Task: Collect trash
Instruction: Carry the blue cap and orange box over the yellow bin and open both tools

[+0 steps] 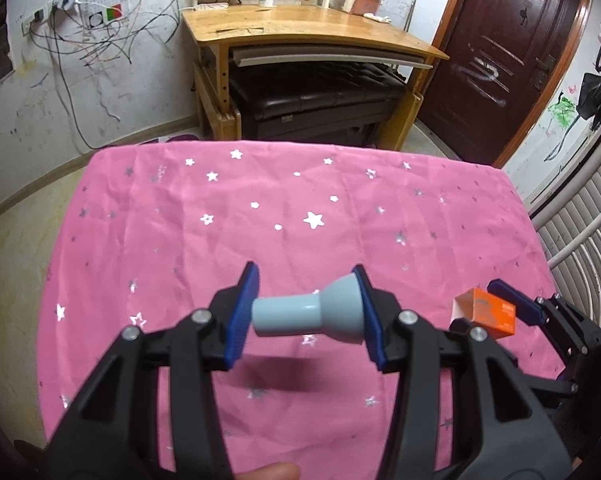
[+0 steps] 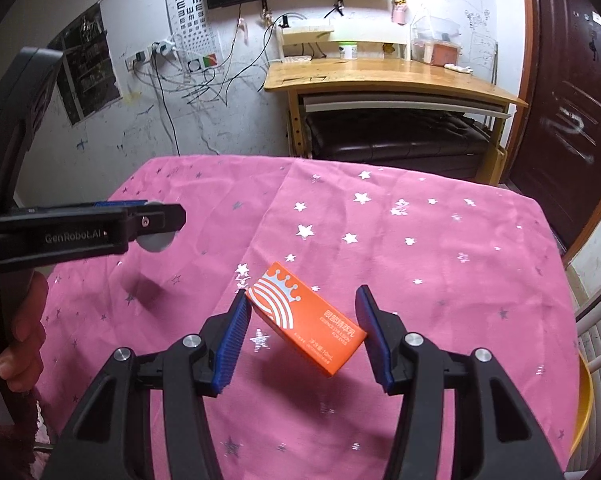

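Observation:
My left gripper (image 1: 305,276) is shut on a grey-blue funnel-shaped plastic piece (image 1: 306,314), which lies crosswise between the blue pads above the pink star-printed cloth (image 1: 300,200). The right wrist view shows that gripper (image 2: 156,220) from the side at the left, with the grey piece (image 2: 154,243) showing below it. My right gripper (image 2: 303,292) is shut on a small orange box (image 2: 306,316) with white print, held slantwise with its corners against the pads, just over the cloth (image 2: 420,240). In the left wrist view the box (image 1: 486,314) and the right gripper (image 1: 512,300) sit at the right edge.
Beyond the table stand a wooden desk (image 1: 300,28) with a dark padded bench (image 1: 312,96) under it, and a brown door (image 1: 508,60). Loose cables hang on the wall (image 1: 100,40). A white slatted rack (image 1: 580,240) borders the table's right side. A hand (image 2: 20,340) grips the left tool.

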The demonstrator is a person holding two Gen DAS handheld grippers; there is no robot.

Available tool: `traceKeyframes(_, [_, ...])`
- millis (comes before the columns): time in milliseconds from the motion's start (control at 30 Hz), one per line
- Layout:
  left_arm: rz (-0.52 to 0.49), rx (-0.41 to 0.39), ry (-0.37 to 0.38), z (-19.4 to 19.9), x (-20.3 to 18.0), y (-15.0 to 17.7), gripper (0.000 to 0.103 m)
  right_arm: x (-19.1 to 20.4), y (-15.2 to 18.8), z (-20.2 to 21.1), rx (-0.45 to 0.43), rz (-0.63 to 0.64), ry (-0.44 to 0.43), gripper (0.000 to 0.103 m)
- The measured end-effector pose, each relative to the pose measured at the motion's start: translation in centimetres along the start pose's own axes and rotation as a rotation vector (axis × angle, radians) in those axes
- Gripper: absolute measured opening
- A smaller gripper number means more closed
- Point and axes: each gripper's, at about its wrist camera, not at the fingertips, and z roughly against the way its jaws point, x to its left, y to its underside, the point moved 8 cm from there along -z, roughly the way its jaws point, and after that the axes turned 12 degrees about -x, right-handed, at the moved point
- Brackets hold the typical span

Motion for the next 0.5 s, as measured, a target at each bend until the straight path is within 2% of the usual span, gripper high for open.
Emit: traceKeyframes(500, [-0.094,-0.009,0.028,0.0,-7.4,-0.6,0.045,-7.6,-0.6,4.6,-0.089,-0.109,0.040,0.048])
